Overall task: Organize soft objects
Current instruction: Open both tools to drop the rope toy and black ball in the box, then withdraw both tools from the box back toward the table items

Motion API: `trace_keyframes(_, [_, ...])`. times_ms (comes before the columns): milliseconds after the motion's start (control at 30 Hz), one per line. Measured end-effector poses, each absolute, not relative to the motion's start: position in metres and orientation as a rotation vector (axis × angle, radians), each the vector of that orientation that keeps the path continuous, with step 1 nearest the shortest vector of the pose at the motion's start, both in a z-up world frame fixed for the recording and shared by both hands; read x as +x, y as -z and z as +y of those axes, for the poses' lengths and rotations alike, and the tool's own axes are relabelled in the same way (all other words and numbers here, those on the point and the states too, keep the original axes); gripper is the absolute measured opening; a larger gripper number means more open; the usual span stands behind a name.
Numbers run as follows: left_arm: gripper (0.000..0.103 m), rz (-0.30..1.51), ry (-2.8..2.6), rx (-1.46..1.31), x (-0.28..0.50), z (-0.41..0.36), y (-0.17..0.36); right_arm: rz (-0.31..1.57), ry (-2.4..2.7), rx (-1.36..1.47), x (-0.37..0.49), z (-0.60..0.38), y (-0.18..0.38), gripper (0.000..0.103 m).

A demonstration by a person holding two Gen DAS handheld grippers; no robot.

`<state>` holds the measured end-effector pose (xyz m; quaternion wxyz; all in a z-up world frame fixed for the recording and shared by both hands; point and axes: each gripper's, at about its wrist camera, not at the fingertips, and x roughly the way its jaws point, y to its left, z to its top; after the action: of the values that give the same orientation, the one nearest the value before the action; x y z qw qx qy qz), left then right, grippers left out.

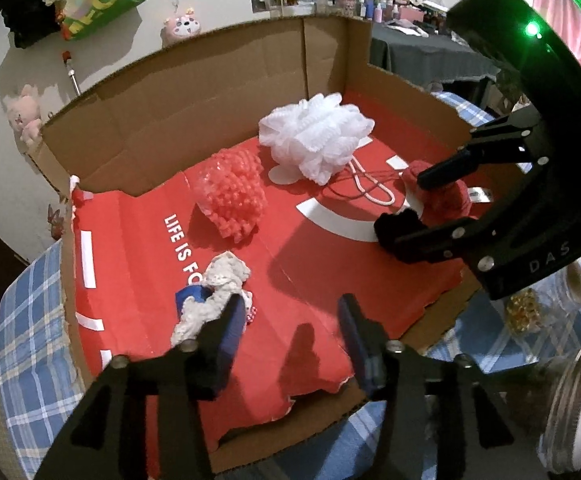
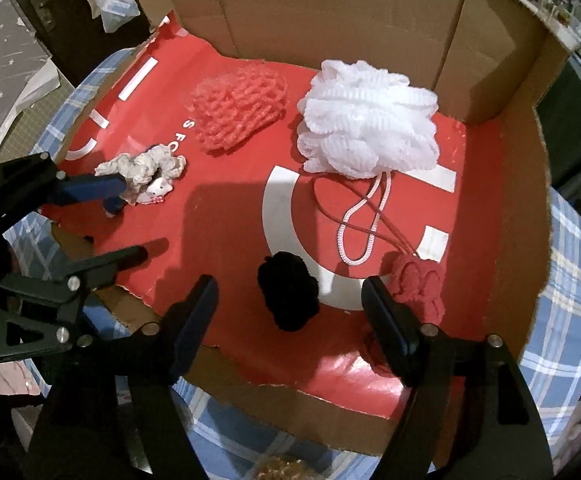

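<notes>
Both sets of jaws are spread wide, gripping nothing. The left gripper (image 1: 290,320) sits right by the cream scrunchie (image 1: 214,292); the right gripper (image 2: 290,308) straddles the black scrunchie (image 2: 288,296), with the dark red scrunchie (image 2: 418,288) just beside one finger. The white loofah (image 2: 366,120) and pink loofah (image 2: 238,108) lie farther back on the red cardboard box (image 2: 226,208). Everything looks loose and scattered, so I'd say sorting has barely started.
</notes>
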<state>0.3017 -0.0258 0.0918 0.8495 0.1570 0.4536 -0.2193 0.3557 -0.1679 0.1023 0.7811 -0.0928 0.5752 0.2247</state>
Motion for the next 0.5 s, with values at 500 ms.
trace_keyframes(500, [0.078, 0.836, 0.407, 0.195, 0.253, 0.003, -0.146, 1.1, -0.438, -0.139, 0.309, -0.202, -0.165, 0.074])
